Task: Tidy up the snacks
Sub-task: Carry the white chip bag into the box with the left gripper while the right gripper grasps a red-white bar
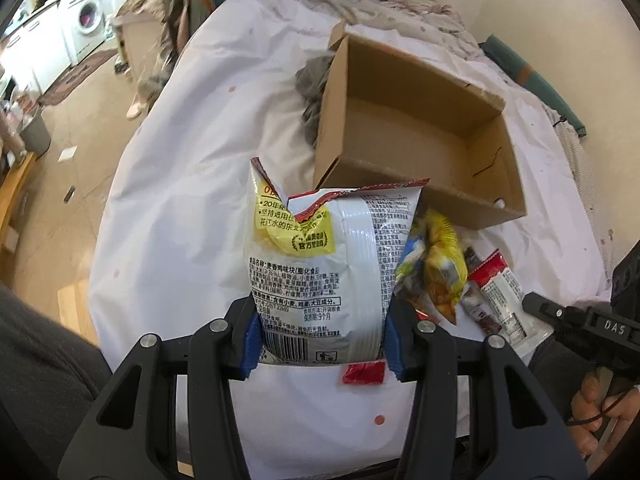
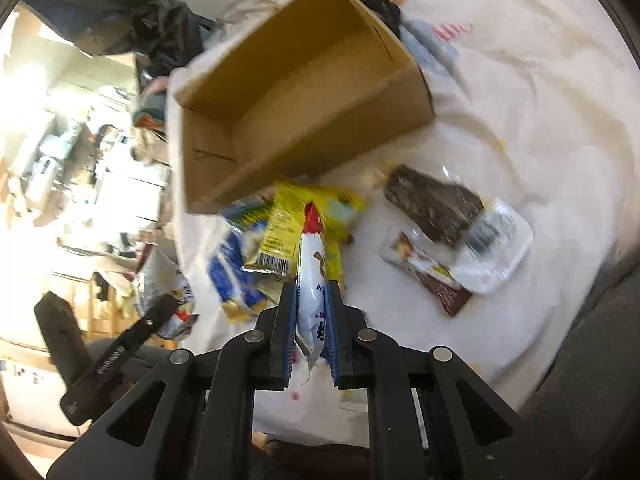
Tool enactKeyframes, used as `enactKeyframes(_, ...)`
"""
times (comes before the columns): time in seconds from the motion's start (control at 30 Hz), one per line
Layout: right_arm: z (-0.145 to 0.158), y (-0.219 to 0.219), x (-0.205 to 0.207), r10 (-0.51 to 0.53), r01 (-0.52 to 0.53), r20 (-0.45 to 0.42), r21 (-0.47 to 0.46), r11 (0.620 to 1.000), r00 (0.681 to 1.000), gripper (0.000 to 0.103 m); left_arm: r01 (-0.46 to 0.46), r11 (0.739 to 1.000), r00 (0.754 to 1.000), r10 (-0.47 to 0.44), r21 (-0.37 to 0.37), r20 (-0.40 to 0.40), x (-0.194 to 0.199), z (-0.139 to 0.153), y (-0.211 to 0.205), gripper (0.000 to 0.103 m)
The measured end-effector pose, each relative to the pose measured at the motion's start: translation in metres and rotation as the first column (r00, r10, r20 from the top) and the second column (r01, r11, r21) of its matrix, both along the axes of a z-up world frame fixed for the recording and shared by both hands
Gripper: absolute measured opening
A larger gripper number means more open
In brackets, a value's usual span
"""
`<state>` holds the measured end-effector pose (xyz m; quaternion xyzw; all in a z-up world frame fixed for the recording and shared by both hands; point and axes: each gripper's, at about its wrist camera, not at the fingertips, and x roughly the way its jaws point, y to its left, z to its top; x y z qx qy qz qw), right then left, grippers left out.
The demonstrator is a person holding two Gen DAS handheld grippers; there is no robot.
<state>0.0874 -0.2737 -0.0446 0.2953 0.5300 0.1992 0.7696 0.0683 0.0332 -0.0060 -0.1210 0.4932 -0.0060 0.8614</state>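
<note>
Left wrist view: left gripper (image 1: 320,334), lower centre of frame, jaws pinching the bottom edge of a large white snack bag (image 1: 320,264) w/ yellow label and torn red top; the bag stands upright between the blue finger pads (image 1: 253,340). Behind it, upper centre-right, an open cardboard box (image 1: 416,128) lies on a white bedsheet (image 1: 180,160); its interior shows bare brown cardboard. Just right of the held bag, a crumpled yellow packet (image 1: 438,268) touches the bag's side, and a red-and-white wrapper (image 1: 502,292) lies beside that, lower right. A small red wrapper piece (image 1: 363,373) sits on the sheet below the bag. A washing machine (image 1: 86,20) appears upper left. Right wrist view: right gripper (image 2: 312,320), lower centre, jaws pressed onto a slim white packet w/ red tip (image 2: 311,276), held edge-on and pointing up-frame toward the box (image 2: 304,92), which fills the upper centre. Near the box's front wall, centre frame, lie a yellow bag w/ barcode (image 2: 280,232) and a blue-and-white bag (image 2: 230,272), overlapping. Right of centre, well apart from the box, a dark brown snack in clear wrap (image 2: 436,204) lies next to a white pouch (image 2: 496,248) and a brown-ended bar (image 2: 428,276). View is motion-blurred; print on packets unreadable here.
</note>
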Motion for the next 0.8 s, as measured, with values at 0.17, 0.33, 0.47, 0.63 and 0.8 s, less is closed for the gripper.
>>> enactKeyframes(0.17, 0.030, -0.010, 0.031, -0.008, 0.007, 0.097, 0.011, 1.000, 0.995, 0.014, 0.019, 1.000, 0.999, -0.018, -0.001, 0.041, 0.035, 0.033, -0.001, 0.045)
enactKeyframes(0.33, 0.050, -0.017, 0.068, -0.032, 0.026, 0.174, 0.038, 0.999, 0.984, 0.014, 0.048, 0.999, 0.998, -0.048, -0.019, 0.031, 0.077, 0.044, -0.010, 0.045)
enactKeyframes(0.47, 0.049, -0.016, 0.097, -0.043, 0.041, 0.193, 0.013, 0.999, 0.980, 0.014, 0.091, 0.994, 0.994, -0.094, 0.068, 0.049, 0.102, 0.045, -0.027, 0.045)
enactKeyframes(0.63, 0.036, -0.019, 0.126, -0.044, 0.044, 0.183, 0.002, 0.999, 0.982, 0.014, 0.155, 0.967, 0.981, -0.174, 0.204, 0.080, 0.129, 0.041, -0.053, 0.045)
enactKeyframes(0.8, 0.012, -0.017, 0.146, -0.067, 0.069, 0.173, -0.006, 0.998, 0.983, 0.015, 0.183, 0.955, 0.975, -0.207, 0.233, 0.084, 0.154, 0.024, -0.065, 0.045)
